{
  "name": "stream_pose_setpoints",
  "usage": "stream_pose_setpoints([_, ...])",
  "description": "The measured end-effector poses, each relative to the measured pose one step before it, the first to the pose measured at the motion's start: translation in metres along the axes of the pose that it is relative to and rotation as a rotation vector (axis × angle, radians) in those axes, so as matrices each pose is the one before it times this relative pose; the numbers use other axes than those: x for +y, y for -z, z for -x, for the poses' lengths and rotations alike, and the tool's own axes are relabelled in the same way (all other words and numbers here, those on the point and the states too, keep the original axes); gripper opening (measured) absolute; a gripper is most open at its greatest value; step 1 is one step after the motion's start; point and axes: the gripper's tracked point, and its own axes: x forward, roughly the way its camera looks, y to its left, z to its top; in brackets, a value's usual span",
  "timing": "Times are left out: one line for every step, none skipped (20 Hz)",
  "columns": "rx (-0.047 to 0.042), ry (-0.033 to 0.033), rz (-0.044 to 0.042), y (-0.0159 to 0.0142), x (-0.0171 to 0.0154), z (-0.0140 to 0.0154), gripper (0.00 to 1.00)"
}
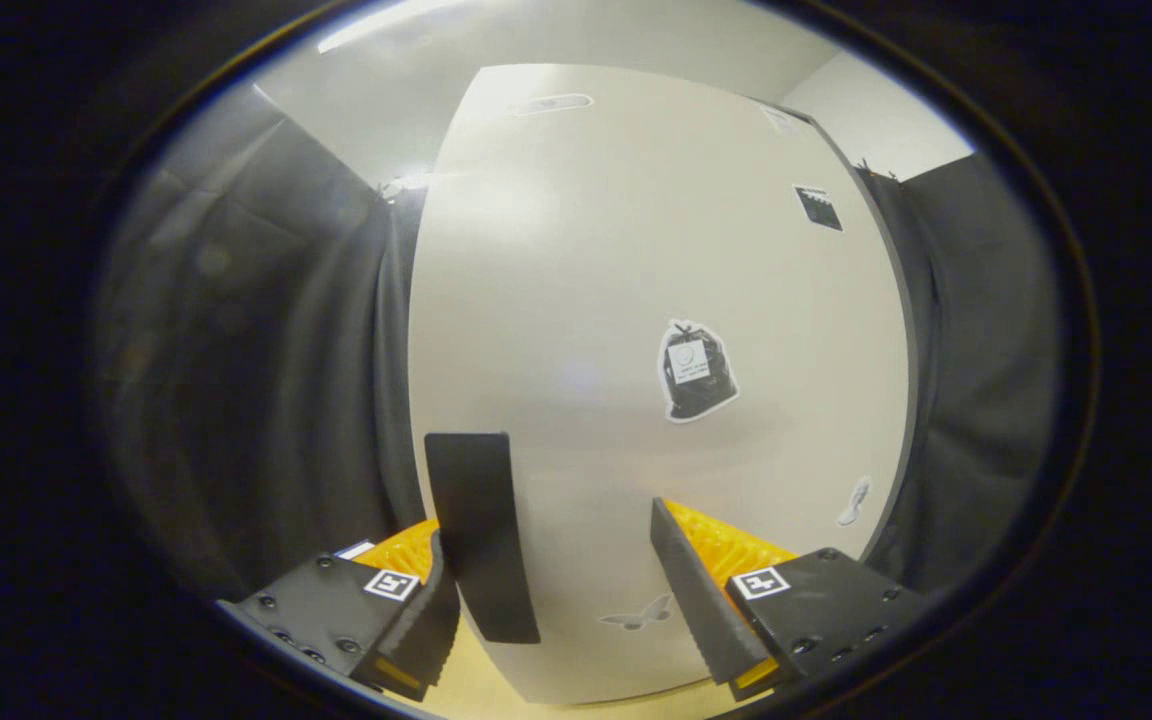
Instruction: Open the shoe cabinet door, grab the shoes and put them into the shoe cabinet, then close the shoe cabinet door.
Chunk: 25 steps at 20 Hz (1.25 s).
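Gripper point(556, 590): my fingers stand spread, nothing clamped between them.
Handle point(481, 535): dark flat strip on the door's left edge, just inside my left finger, seemingly touching or all but touching it; my right finger is well clear of it. Long axis runs up the door, roughly in line with my fingers.
Key relation: the handle sits left of the gap's middle, so any grasp needs my tool shifted left; I judge the gap wide enough for the strip.
Shoe cabinet door point(636, 300): pale panel straight ahead, close, looks shut flat against the cabinet.
Stickers point(698, 370): several on the door, beyond my fingers, right of the handle.
Shoes: unlocated.
Stage: a shut door fits both before opening and after closing; cannot tell which.
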Motion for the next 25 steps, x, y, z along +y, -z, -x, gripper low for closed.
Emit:
stream_pose_setpoints([-0.00061, 0.00753, 0.00362, -0.00042, 0.00095, -0.00241, 0.97])
stream_pose_setpoints([-0.00086, 0.00594, 0.00299, 0.00009, 0.00109, -0.00111, 0.97])
stream_pose_setpoints([-0.00266, 0.0022, -0.0002, 0.00073, 0.00102, -0.00243, 0.97])
stream_pose_setpoints([0.00068, 0.00165, -0.00299, 0.00033, 0.00081, -0.00301, 0.98])
stream_pose_setpoints([-0.0053, 0.0051, 0.00169, -0.00047, 0.00082, 0.00041, 0.98])
stream_pose_setpoints([0.00259, 0.00346, 0.00087, 0.00026, 0.00029, -0.00143, 0.99])
stream_pose_setpoints([-0.00225, -0.0022, -0.00154, 0.00053, 0.0007, -0.00076, 0.99])
stream_pose_setpoints([0.00144, 0.00151, -0.00205, 0.00059, 0.00057, -0.00078, 0.99])
stream_pose_setpoints([-0.00137, 0.00174, -0.00227, 0.00007, 0.00132, -0.00163, 1.0])
stream_pose_setpoints([0.00034, -0.00053, 0.00025, 0.00048, 0.00055, -0.00222, 1.0])
stream_pose_setpoints([0.00092, 0.00132, -0.0002, 0.00067, 0.00017, -0.00118, 1.0])
stream_pose_setpoints([-0.00183, 0.00316, -0.00182, -0.00022, -0.00005, -0.00079, 1.0])
stream_pose_setpoints([-0.00044, 0.00334, 0.00239, 0.00023, 0.00035, -0.00142, 1.0])
stream_pose_setpoints([-0.00009, 0.0036, 0.00213, 0.00065, 0.00013, -0.00096, 1.0])
stream_pose_setpoints([-0.00072, 0.00363, 0.00063, 0.00054, 0.00007, -0.00184, 1.0])
stream_pose_setpoints([0.00211, 0.003, 0.00142, 0.00056, 0.00007, -0.00018, 1.0])
stream_pose_setpoints([-0.00377, 0.00016, 0.00145, -0.00072, 0.00005, -0.00128, 1.0])
stream_pose_setpoints([-0.00046, 0.00018, -0.00112, 0.00029, 0.00009, 0.00008, 1.0])
stream_pose_setpoints([0.00146, 0.00017, -0.00063, -0.00007, -0.00024, -0.00012, 1.0])
stream_pose_setpoints([0.00006, -0.00045, -0.00203, 0.00006, 0.00038, 0.00018, 1.0])
stream_pose_setpoints([0.00262, -0.00103, -0.00106, 0.00043, 0.00061, -0.00026, 1.0])
stream_pose_setpoints([-0.00064, -0.0021, 0.00087, -0.00033, 0.00015, 0.00059, 1.0])
stream_pose_setpoints([0.00202, -0.00162, 0.0006, 0.00034, -0.00008, -0.0008, 1.0])
stream_pose_setpoints([0.00032, -0.0024, -0.00035, -0.00011, 0.00026, 0.00018, 1.0])
stream_pose_setpoints([0.00329, -0.00369, -0.00172, 0.00069, 0.00103, 0.00026, 1.0])
